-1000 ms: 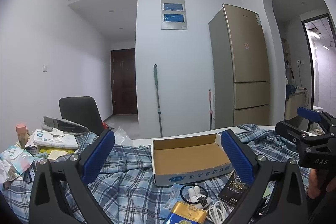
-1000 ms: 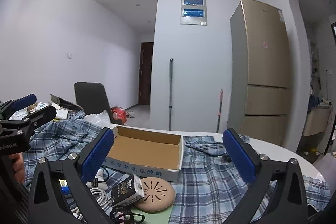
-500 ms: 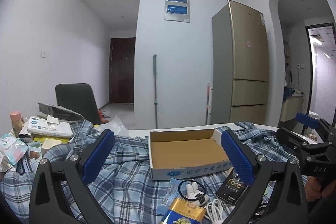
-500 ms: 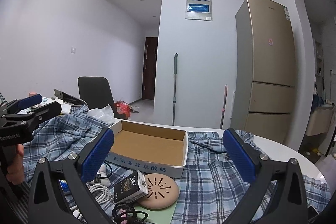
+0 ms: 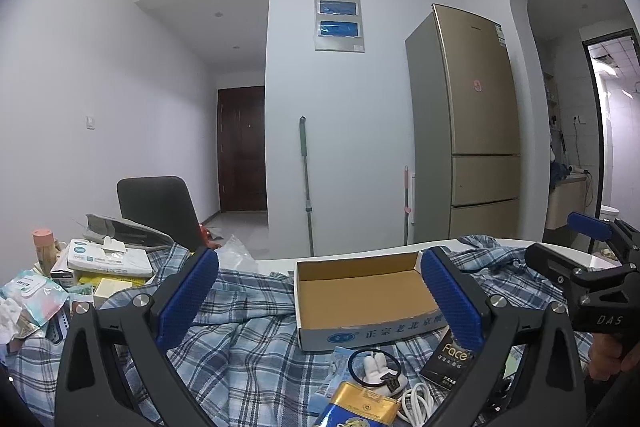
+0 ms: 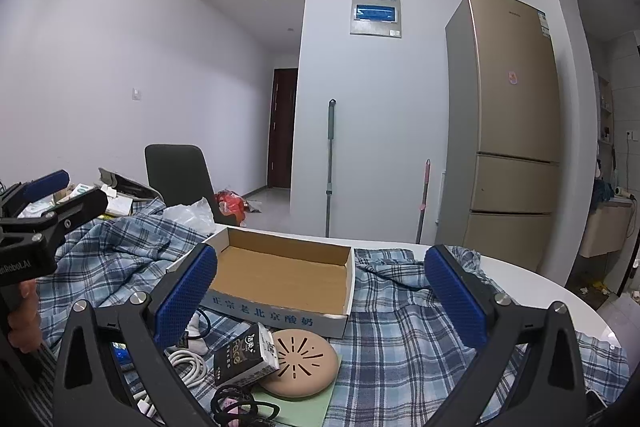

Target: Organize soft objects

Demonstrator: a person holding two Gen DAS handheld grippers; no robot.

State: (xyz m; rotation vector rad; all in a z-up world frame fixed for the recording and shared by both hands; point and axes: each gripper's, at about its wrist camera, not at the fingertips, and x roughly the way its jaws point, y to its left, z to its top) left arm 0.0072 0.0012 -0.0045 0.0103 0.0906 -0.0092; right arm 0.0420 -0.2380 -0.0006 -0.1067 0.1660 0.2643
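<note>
A blue plaid cloth lies rumpled across the white table. On it rests an empty open cardboard box. My left gripper hovers open above the cloth just in front of the box, nothing between its blue pads. My right gripper is open too, held above the box's near right side. Each gripper shows at the edge of the other's view, as the right gripper and the left gripper, each held by a hand.
Small items lie in front of the box: a black "Face" pack, a white cable, a tan round disc, a gold packet. Tissue packs clutter the left. A dark chair, fridge and mop stand behind.
Both views have tilted upward a little, so the box and table sit lower in frame. Both grippers stay open and nothing on the table has moved.
</note>
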